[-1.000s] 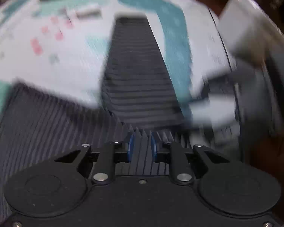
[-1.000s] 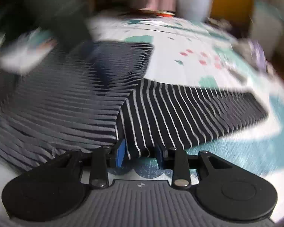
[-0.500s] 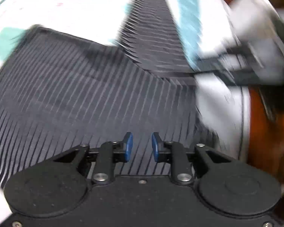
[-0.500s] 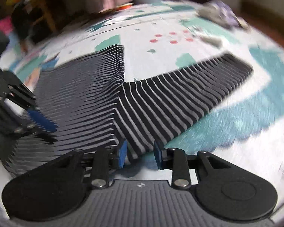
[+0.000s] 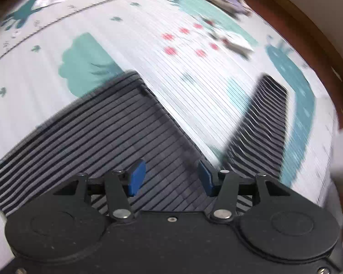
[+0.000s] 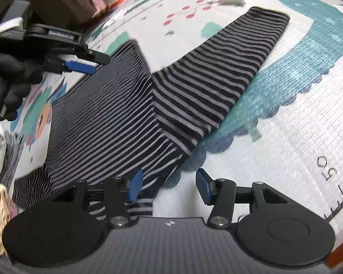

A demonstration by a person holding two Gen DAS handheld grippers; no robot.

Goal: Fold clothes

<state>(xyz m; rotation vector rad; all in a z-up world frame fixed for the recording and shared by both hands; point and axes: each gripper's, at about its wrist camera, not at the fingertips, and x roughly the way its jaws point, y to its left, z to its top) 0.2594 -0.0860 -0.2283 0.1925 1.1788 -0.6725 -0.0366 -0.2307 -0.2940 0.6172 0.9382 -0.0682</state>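
Left wrist view: the left gripper (image 5: 171, 175) hangs with its blue fingers (image 5: 137, 177) wide apart and nothing between them, low over the striped long-sleeved top (image 5: 98, 137), which lies flat on the dinosaur-print play mat (image 5: 171, 68) on the floor. The body panel fills the view from 9 o'clock down to the fingers; one sleeve (image 5: 260, 127) runs off toward 1 o'clock, its long axis slanting away from the body. Half a second ago these fingers stood close together over the cloth and a second ago they pinched it; now they have spread and let go, and the view has swung to show more mat

Right wrist view: the right gripper (image 6: 167, 186) is likewise parted, gripping nothing. The top's (image 6: 116, 125) near edge passes under the left-hand finger (image 6: 135, 185), while the other finger stands over bare mat (image 6: 285, 125), so the cloth lies from 12 round to 9 o'clock of the opening. The sleeve (image 6: 219, 68) stretches toward 1 o'clock, and this gripper appears the nearer to it. The left gripper (image 6: 80, 65), held in a dark-gloved hand (image 6: 11, 73), shows at 10 o'clock above the far edge. Earlier these fingers were clamped on the hem; they have since released it
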